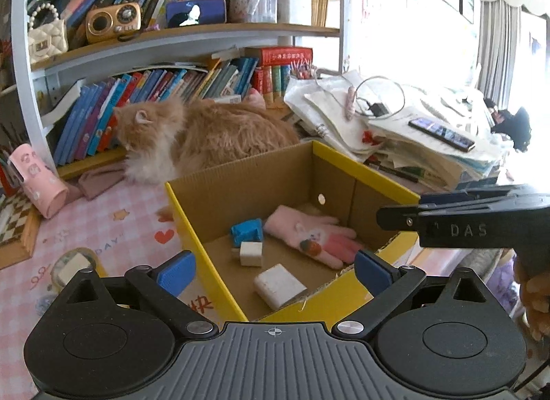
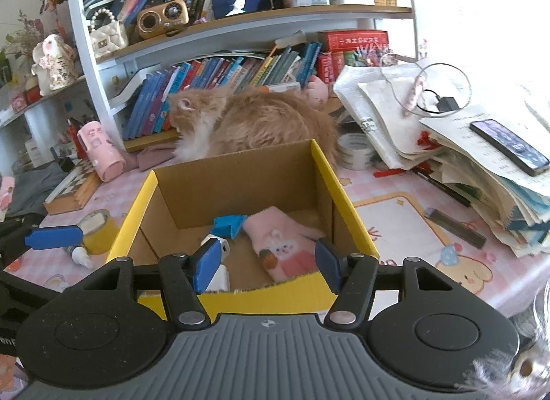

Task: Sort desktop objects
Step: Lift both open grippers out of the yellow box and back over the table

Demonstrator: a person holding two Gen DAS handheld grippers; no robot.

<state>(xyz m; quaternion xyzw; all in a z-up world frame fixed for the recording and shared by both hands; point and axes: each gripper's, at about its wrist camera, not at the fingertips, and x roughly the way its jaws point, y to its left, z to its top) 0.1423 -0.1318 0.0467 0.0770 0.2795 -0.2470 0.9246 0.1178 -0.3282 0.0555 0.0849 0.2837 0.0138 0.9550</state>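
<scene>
A yellow cardboard box [image 1: 385, 181] stands open on the pink checked desk. Inside it lie a pink glove [image 1: 309, 235], a blue crumpled piece [image 1: 246, 229], a small white block [image 1: 251, 253] and a larger white block [image 1: 279, 284]. My left gripper [image 1: 275, 272] hovers over the box's near left corner, wide open and holding nothing. My right gripper [image 2: 268, 262] hangs over the box's [image 2: 343, 207] near wall, half open and holding nothing, with the glove [image 2: 282, 245] and a white charger [image 2: 220, 245] below it. A blue fingertip [image 2: 55, 236] of the left gripper shows at the left.
An orange cat [image 2: 254, 121] lies just behind the box, in front of the bookshelf [image 2: 240, 69]. A paper pile [image 2: 464, 152] with a phone [image 2: 508, 147] fills the right side. A yellow tape roll [image 2: 98, 228], a white bottle [image 2: 80, 255] and a pink cup [image 2: 101, 152] sit to the left.
</scene>
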